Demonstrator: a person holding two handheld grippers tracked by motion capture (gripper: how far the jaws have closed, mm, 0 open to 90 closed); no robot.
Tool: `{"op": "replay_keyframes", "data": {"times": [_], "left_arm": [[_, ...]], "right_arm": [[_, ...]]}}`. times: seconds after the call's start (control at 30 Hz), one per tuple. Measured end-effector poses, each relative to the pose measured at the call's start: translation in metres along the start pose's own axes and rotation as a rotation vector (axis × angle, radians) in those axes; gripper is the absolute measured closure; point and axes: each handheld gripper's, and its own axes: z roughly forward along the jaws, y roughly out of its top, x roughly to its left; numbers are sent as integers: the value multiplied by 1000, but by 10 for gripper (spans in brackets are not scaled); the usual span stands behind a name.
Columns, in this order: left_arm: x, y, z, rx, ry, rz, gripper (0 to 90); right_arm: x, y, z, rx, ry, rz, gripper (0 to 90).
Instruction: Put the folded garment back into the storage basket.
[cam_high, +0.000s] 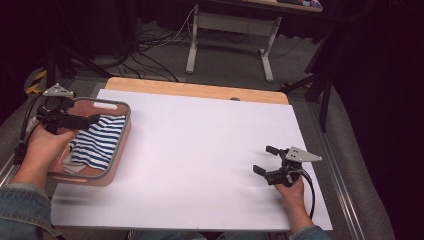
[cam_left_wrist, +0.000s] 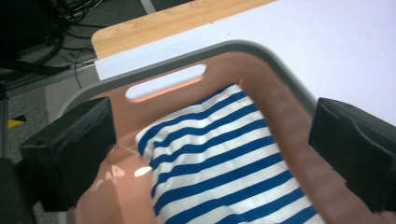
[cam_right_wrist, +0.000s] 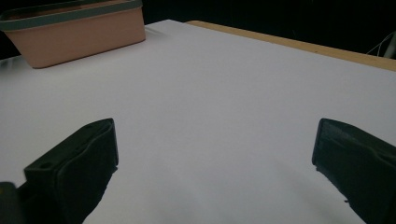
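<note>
Presently, at the far left of the high view, the left gripper is held over the pink basket by the person's left hand. Its jaws stand wide apart with nothing between them. In the left gripper view the left gripper looks straight down into the basket, the two black jaws framing the cloth without touching it.

The striped cloth (blue and white bands) lies folded inside the basket, resting on its floor; in the left gripper view the striped cloth sits toward 5 o'clock of the slotted handle cut in the basket wall. A grey rim runs round the top of the basket. The basket stands at 9 o'clock on the white table sheet, close to its left edge.

Further right, the sheet's middle is bare. At 4 o'clock on the sheet the right gripper rests low at the surface in the right hand, jaws likewise spread wide and holding nothing. In the right gripper view the right gripper faces across the sheet, with the basket well apart at 11 o'clock.
</note>
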Motion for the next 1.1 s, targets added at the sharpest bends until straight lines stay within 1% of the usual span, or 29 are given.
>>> {"op": "replay_keyframes", "data": {"times": [0.07,0.1,0.13,0.17,0.27,0.3,0.33,0.37,0.43,0.47,0.5,0.53,0.57,0.6,0.63,0.67,0.7,0.73,0.77,0.8,0.83,0.87,0.93,1.0,1.03,1.1], "left_arm": [[-8,1,-2,1,5,12,1],[-15,2,-4,-1,15,35,1],[-18,3,-4,5,8,44,1],[-22,4,-5,2,-1,48,1],[-33,7,-9,-27,-21,54,1],[-41,9,-12,-46,-38,63,1],[-41,9,-12,-46,-38,63,0],[-46,10,-14,-57,-52,69,0],[-56,13,-16,-70,-67,90,0],[-63,15,-17,-86,-80,95,0],[-71,17,-18,-103,-106,96,0],[-74,18,-18,-111,-119,99,0],[-74,18,-18,-111,-119,99,0],[-86,20,-18,-138,-156,104,0],[-91,21,-18,-149,-171,109,0],[-91,21,-18,-149,-171,109,0],[-103,22,-16,-173,-210,116,0],[-107,23,-16,-180,-221,125,0],[-112,23,-15,-186,-244,126,0],[-112,23,-15,-186,-244,126,0],[-119,24,-13,-198,-266,128,0],[-128,25,-11,-209,-294,141,0],[-137,24,-8,-217,-320,148,0],[-150,23,-2,-238,-353,161,0],[-152,22,-1,-242,-361,162,0],[-163,18,8,-255,-405,162,0]], "right_arm": [[0,0,0,0,0,0,5],[0,0,0,0,0,-1,5],[0,0,0,1,1,-1,5],[0,0,0,1,1,-2,5],[0,0,0,0,2,-3,5],[0,0,0,0,2,-4,5],[0,0,0,0,2,-4,5],[0,0,0,0,1,-3,5],[0,0,0,0,2,-4,5],[0,0,0,0,2,-4,5],[0,0,0,0,1,-5,5],[0,0,0,1,1,-5,5],[0,0,0,1,1,-5,5],[1,0,0,1,1,-5,5],[1,0,0,2,1,-5,5],[1,0,0,1,2,-5,5],[1,0,0,1,2,-5,5],[1,0,0,1,3,-5,5],[1,0,0,0,4,-5,5],[1,0,0,1,3,-5,5],[1,0,1,1,3,-5,5],[1,0,1,2,4,-5,5],[1,0,1,2,5,-6,5],[1,0,1,2,5,-7,5],[1,0,1,3,5,-6,5],[1,0,1,2,4,-8,5]]}}
